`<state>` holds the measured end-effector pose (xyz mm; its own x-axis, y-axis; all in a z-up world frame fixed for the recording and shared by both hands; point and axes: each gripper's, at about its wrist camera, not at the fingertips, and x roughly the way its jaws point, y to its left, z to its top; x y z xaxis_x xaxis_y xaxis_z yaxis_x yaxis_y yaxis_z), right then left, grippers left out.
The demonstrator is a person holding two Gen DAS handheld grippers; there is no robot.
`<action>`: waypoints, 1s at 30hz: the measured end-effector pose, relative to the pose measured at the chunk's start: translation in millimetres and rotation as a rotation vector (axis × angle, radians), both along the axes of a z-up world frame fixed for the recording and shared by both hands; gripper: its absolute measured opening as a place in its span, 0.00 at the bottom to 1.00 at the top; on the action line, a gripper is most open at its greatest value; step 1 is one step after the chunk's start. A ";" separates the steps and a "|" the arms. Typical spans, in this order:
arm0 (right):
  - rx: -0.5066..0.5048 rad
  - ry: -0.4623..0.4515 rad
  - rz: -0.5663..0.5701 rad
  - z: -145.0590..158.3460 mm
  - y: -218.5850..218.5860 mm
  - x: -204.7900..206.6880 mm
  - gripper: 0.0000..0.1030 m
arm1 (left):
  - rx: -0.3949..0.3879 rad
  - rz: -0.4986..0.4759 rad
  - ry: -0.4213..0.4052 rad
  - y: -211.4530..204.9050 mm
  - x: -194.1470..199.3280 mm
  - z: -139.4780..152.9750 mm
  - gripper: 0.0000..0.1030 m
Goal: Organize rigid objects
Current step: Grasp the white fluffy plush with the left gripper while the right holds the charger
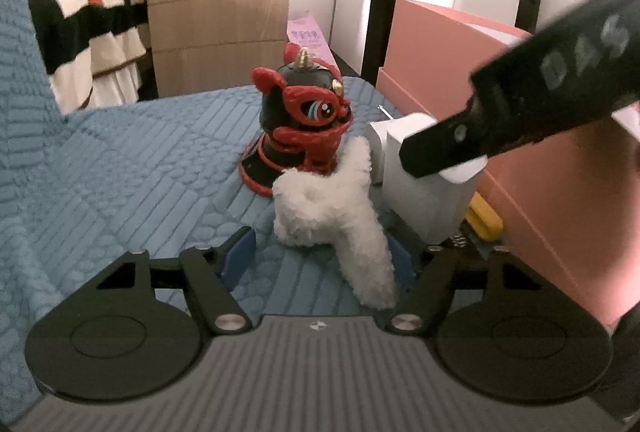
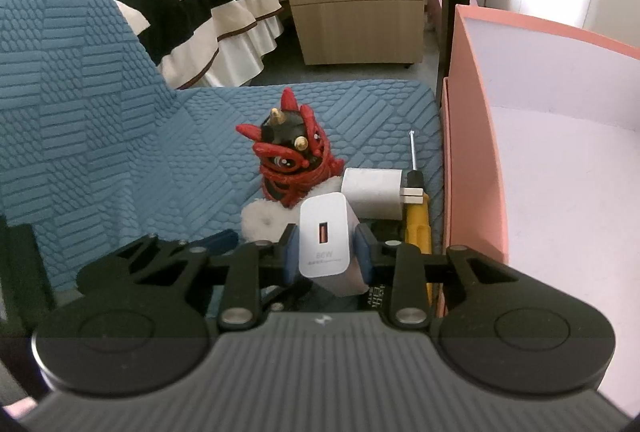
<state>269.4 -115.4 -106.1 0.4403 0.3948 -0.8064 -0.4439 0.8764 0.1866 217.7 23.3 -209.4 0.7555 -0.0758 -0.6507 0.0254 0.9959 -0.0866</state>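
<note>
The white charger (image 2: 325, 244), a rigid USB block marked 80W, sat pinched between my right gripper (image 2: 326, 250)'s blue pads (image 2: 365, 252), port face toward the camera, at roughly 12 o'clock in the right wrist view. I judged the grip risky: the pads held only the smooth sides of the block, so it could twist or slide out if I swung too fast toward the pink storage box (image 2: 472, 136) at 2 o'clock. A low carry might also clip the box wall, or knock the second white charger (image 2: 372, 192) and the yellow-handled screwdriver (image 2: 418, 220) lying just beyond at 1 o'clock. My left gripper (image 1: 320, 252) had its jaws spread wide and held nothing; the white plush toy (image 1: 332, 204) lay between its fingertips at 12 o'clock, with one limb trailing toward me. Being soft, it was not mine to sort, and closing there would have snagged it. The red and black lion figurine (image 1: 296, 128) stood upright on the blue quilted cover (image 1: 140, 172) just behind the plush, at 11 o'clock, close enough to topple if nudged.
</note>
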 end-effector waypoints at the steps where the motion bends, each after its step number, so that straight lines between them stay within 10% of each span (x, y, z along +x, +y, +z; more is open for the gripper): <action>1: 0.007 -0.003 0.000 1.5 -1.6 0.2 0.32 | 0.004 -0.002 -0.003 -0.9 2.5 -0.7 0.68; 20: -0.005 -0.025 -0.004 -2.0 1.2 -18.1 0.32 | -0.140 0.170 0.059 41.0 -18.4 18.7 0.23; 30: 0.042 -0.052 0.055 -6.2 11.9 -39.8 0.32 | -0.220 0.319 0.113 66.7 -60.7 27.3 0.17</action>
<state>229.6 -103.5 -112.3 0.4584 0.4521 -0.7652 -0.5010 0.8426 0.1977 157.0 90.0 -182.1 0.6880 0.0042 -0.7257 -0.3043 0.9095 -0.2832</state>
